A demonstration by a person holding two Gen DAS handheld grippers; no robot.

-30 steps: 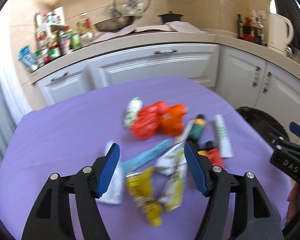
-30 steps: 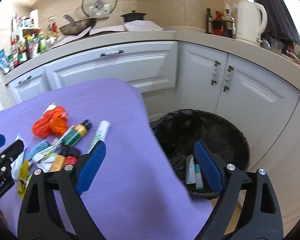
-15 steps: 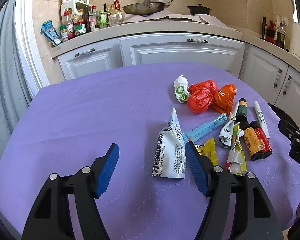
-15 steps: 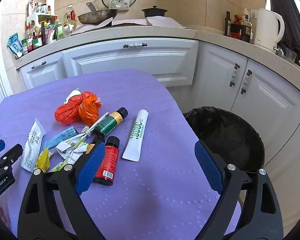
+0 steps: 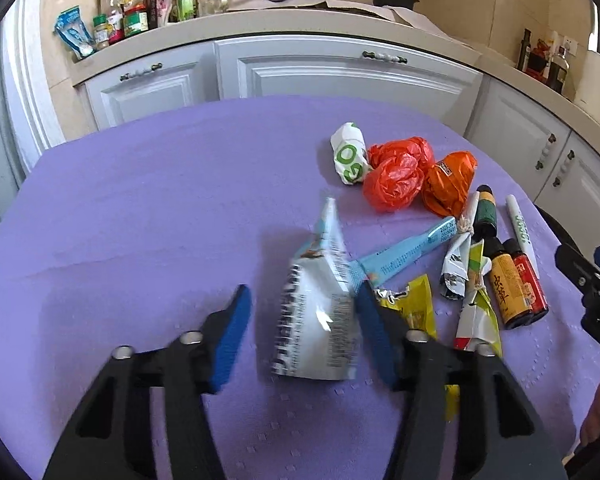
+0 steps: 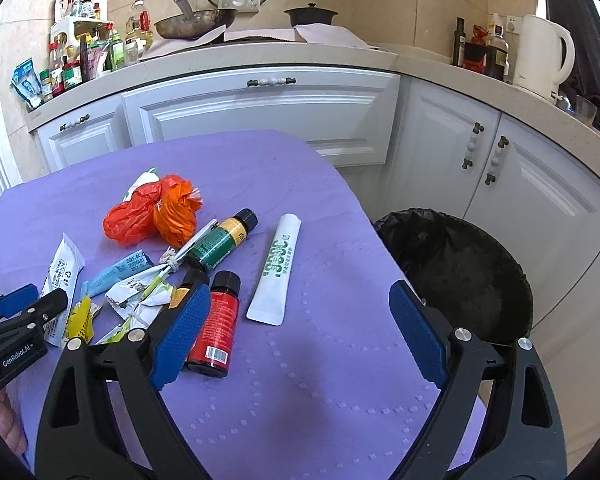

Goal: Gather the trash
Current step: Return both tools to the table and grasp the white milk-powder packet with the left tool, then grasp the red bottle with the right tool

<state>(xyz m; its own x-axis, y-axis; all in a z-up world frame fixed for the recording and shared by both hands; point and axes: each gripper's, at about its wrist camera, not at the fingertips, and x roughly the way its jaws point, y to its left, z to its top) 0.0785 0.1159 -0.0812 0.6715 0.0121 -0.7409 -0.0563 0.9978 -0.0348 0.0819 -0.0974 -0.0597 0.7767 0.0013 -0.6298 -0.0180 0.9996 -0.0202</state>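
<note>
Trash lies on the purple table (image 5: 140, 220). A white printed sachet (image 5: 316, 320) stands tilted between the fingers of my left gripper (image 5: 302, 300), whose jaws are closing. The right pad touches the sachet and a gap remains at the left pad. Beyond it lie a blue wrapper (image 5: 408, 248), a yellow wrapper (image 5: 416, 308), red bags (image 5: 396, 176) and an orange bag (image 5: 448, 184). My right gripper (image 6: 300, 300) hangs open over the table with nothing between its fingers. Its left finger is over a red bottle (image 6: 216, 328), and a white tube (image 6: 278, 268) lies just ahead.
A bin lined with a black bag (image 6: 404, 220) stands on the floor off the table's right edge. A green bottle (image 6: 216, 244) and crumpled wrappers (image 6: 140, 292) lie mid-table. White cabinets (image 6: 260, 112) and a cluttered counter stand behind.
My left gripper moved forward and down over the white sachet and its jaws narrowed around it; the sachet tipped up. The right view swung from the bin to the table, then held.
</note>
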